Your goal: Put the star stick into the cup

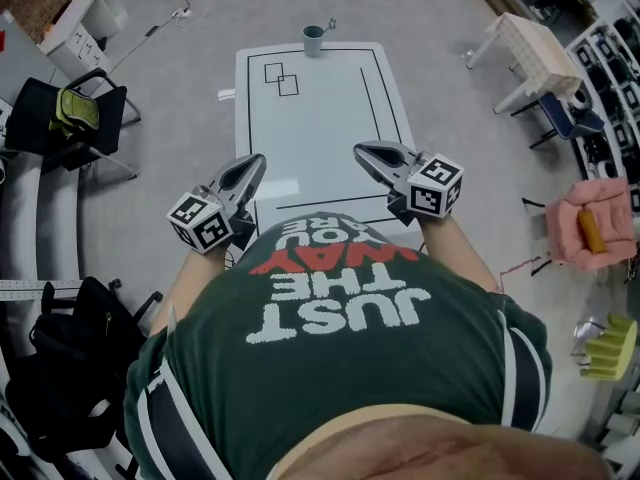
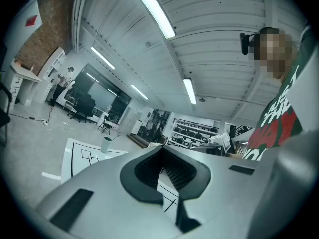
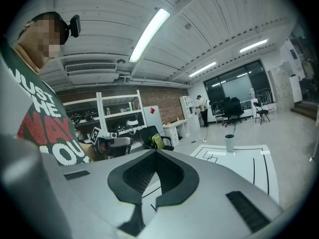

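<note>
Grey workshop floor point(image 1: 180, 68), white lined table point(image 1: 320, 138), cup point(image 1: 314, 40)

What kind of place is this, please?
Probably a robotics lab or workshop: a white table marked with black lines, open shelves holding equipment, and black office chairs standing by large windows.

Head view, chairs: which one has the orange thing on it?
The pink armchair at the right edge, orange item on its seat. The black chair at left carries a yellow-green item instead.
</note>
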A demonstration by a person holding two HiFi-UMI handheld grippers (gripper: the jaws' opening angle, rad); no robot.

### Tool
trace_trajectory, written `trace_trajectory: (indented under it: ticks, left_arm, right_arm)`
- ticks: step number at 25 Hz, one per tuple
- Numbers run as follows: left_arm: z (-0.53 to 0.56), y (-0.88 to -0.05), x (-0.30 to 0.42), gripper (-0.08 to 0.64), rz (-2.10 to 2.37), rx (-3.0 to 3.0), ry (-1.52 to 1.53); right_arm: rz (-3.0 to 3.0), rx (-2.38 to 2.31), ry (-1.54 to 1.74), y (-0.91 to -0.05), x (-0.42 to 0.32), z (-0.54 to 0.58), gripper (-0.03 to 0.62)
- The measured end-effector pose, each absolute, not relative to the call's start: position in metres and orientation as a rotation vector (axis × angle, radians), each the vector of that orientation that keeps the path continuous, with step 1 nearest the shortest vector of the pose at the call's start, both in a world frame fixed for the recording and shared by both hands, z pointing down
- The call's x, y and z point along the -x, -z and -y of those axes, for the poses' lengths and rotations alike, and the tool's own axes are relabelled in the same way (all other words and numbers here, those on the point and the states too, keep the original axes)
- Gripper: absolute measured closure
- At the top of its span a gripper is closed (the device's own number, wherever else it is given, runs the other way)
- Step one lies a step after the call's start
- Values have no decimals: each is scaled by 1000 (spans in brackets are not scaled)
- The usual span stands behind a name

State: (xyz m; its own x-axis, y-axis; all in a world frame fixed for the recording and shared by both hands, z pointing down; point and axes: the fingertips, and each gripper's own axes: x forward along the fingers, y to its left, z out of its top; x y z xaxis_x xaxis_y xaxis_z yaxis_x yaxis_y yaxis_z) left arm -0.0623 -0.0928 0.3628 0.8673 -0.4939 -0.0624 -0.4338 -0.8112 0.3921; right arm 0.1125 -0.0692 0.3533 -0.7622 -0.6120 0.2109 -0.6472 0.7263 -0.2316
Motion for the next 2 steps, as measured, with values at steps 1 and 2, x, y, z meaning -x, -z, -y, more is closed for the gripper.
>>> trace_trajectory:
  ticks: [1,2]
  left_arm:
    - [93,-362,62,551,688,-2672,229]
    - [94,-362,62,551,688,-2673,231]
  right_arm:
    - [2806,-1028,-445,-353,-113,70,558]
    - [2806,-1028,-446,-354,-113,70,558]
